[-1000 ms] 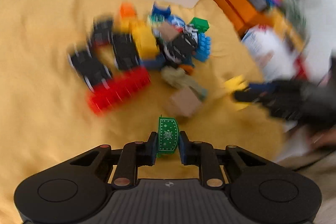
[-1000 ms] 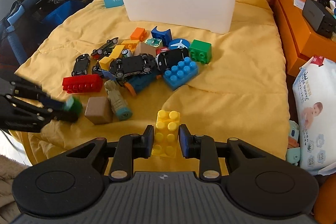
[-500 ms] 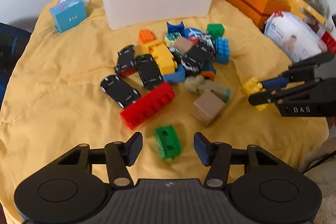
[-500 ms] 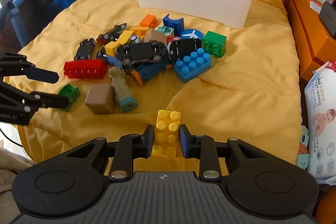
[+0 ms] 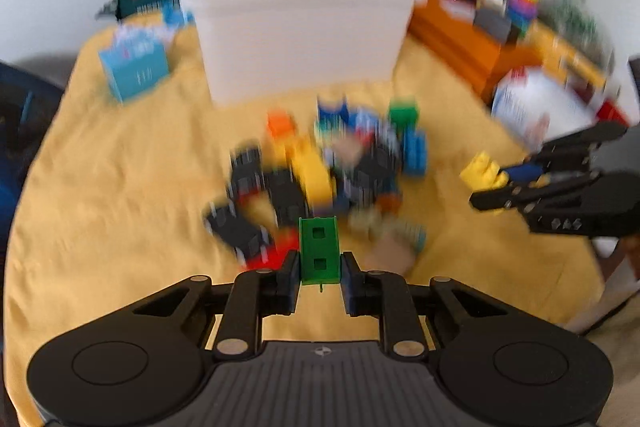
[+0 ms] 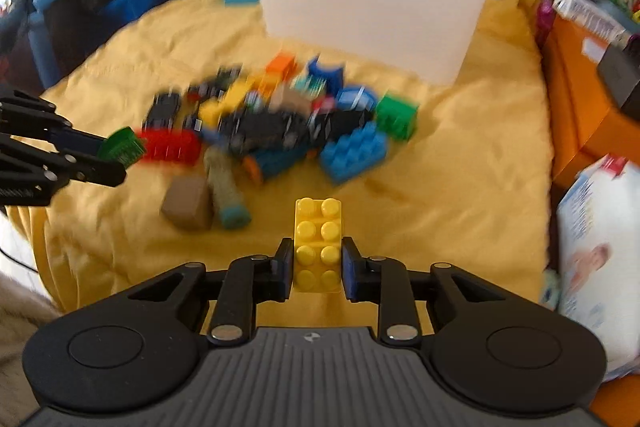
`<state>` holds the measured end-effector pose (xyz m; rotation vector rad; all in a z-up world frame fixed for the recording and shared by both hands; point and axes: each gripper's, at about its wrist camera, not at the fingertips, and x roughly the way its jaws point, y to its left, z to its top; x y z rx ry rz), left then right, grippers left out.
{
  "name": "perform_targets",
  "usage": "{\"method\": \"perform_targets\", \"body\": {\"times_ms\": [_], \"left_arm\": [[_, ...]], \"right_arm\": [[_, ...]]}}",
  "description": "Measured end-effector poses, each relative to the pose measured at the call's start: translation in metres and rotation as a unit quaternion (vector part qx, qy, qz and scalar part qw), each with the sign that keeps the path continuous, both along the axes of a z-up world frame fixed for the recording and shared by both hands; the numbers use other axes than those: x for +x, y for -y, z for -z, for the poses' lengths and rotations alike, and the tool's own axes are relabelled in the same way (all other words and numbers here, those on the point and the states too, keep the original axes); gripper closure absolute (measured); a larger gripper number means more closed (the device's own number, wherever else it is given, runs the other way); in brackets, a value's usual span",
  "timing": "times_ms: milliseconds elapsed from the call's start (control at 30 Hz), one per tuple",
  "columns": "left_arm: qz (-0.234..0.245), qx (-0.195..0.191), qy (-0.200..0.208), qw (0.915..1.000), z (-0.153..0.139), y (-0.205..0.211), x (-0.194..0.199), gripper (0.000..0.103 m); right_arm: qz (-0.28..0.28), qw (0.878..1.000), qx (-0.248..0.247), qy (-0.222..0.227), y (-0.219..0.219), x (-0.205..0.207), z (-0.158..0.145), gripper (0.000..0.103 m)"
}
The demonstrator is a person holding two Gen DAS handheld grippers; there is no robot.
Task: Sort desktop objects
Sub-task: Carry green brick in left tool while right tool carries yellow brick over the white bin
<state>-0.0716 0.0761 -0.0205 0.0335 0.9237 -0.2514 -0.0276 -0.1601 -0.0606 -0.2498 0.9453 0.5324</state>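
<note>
Now the big white tub [image 5: 298, 35] sits at twelve o'clock, past the toy pile [image 6: 280, 123] on the yellow blanket [image 5: 120, 187]. Both bricks likely go in there, so lift high over the rim. The right tongs [image 6: 318, 267] are closing on the yellow brick [image 6: 318, 239], long side pointing to twelve. The left tongs [image 5: 320, 277] are closing on the green brick [image 5: 320, 249], its underside up, pointing the same way.
</note>
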Motion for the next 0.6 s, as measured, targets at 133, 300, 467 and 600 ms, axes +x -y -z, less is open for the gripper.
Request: {"method": "perform_targets", "body": {"times_ms": [133, 300, 467, 600], "left_arm": [[0.017, 0.004, 0.065, 0.9977, -0.045, -0.005, 0.033, 0.079], [0.035, 0.026, 0.151, 0.9876, -0.095, -0.004, 0.093, 0.079], [0.019, 0.016, 0.196, 0.9802, -0.127, 0.001, 0.163, 0.079], [0.000, 0.015, 0.186, 0.9824, -0.126, 0.008, 0.221, 0.079]], "right_arm": [[0.008, 0.999, 0.027, 0.036, 0.005, 0.024, -0.029, 0.076], [0.023, 0.992, 0.052, 0.114, 0.003, 0.072, -0.073, 0.076], [0.060, 0.978, 0.087, 0.182, 0.000, 0.131, -0.123, 0.076], [0.086, 0.973, 0.093, 0.193, -0.011, 0.178, -0.135, 0.076]]}}
